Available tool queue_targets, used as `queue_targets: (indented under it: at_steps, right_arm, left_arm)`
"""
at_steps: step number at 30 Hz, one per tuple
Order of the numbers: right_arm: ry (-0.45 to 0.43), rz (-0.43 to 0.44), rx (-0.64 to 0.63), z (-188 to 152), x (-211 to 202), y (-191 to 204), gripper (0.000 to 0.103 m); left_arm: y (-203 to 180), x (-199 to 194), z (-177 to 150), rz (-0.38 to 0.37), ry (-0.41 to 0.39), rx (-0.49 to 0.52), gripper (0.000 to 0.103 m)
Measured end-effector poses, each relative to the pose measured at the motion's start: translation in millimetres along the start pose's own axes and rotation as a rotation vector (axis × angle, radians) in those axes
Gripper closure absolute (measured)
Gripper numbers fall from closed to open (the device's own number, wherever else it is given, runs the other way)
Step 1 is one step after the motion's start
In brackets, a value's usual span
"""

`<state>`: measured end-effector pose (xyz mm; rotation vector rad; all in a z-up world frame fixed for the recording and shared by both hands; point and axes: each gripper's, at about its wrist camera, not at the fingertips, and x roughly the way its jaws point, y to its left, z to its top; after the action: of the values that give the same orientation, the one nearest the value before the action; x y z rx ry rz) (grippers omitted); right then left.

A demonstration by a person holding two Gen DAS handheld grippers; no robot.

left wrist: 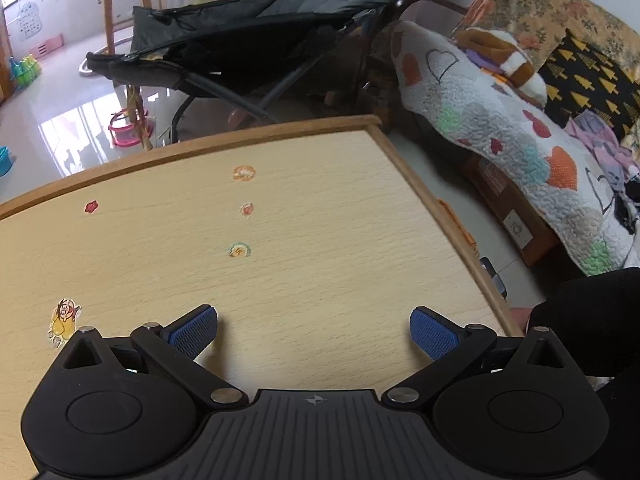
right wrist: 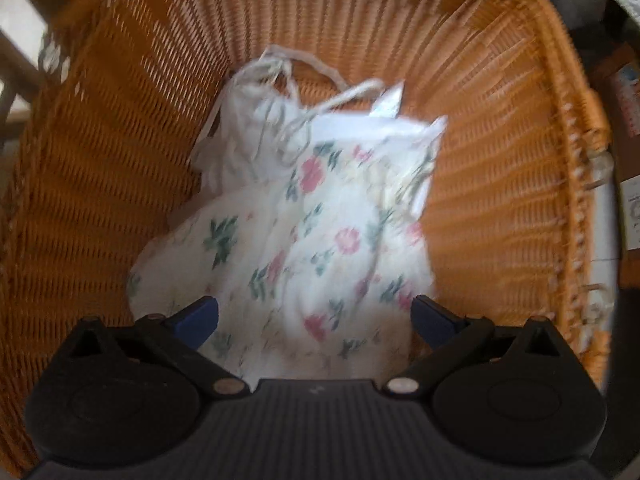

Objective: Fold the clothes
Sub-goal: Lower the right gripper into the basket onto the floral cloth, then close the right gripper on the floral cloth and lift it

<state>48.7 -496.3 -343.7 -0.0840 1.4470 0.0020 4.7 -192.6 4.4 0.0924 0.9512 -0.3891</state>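
My left gripper [left wrist: 313, 330] spread wide, holding nothing, over table [left wrist: 320, 208]; five small stickers on tabletop, at 9 to 12 o'clock of fingers; no writing readable; my right gripper [right wrist: 315, 319] also wide, empty, inside wicker basket [right wrist: 500, 128]; one floral garment [right wrist: 304, 216] on basket floor at 12 o'clock; contact unclear, view blurred

A pale wooden table with a darker raised rim [left wrist: 280, 280] carries small cartoon stickers [left wrist: 239, 250]. At twelve o'clock beyond it stands a black folding lounge chair [left wrist: 248, 40]; at two o'clock, a white heart-patterned quilt [left wrist: 500, 132].
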Motion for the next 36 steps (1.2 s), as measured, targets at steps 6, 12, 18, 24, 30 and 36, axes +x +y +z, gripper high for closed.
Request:
queue_targets:
  at_steps: [6,12,18,24,30,36]
  right_arm:
    - [0.104,-0.021,-0.023,-5.2,21.9,2.6,0.0]
    - [0.196,-0.005,-0.049,-11.8,41.8,8.7,0.0]
    - [0.335,-0.002,-0.073,-16.3,61.8,16.1,0.003]
    - [0.414,0.036,-0.055,-22.6,68.0,14.8,0.034]
    - [0.44,0.083,-0.02,-30.6,65.1,7.0,0.084]
    - [0.414,0.077,-0.042,-30.9,51.5,7.2,0.095]
  left_arm:
    - [1.2,4.2,-1.6,-0.003,0.012,-0.005,0.0]
    - [3.3,4.4,-3.2,0.003,0.018,-0.007,0.0]
    - [2.5,5.0,-2.4,0.015,0.022,-0.001,0.0]
    - [0.9,4.4,-2.2,0.023,0.023,0.021,0.0]
    - [-2.0,2.7,0.4,0.031,0.023,0.008,0.0]
    - [0.6,0.7,-1.6,0.032,0.028,-0.012,0.0]
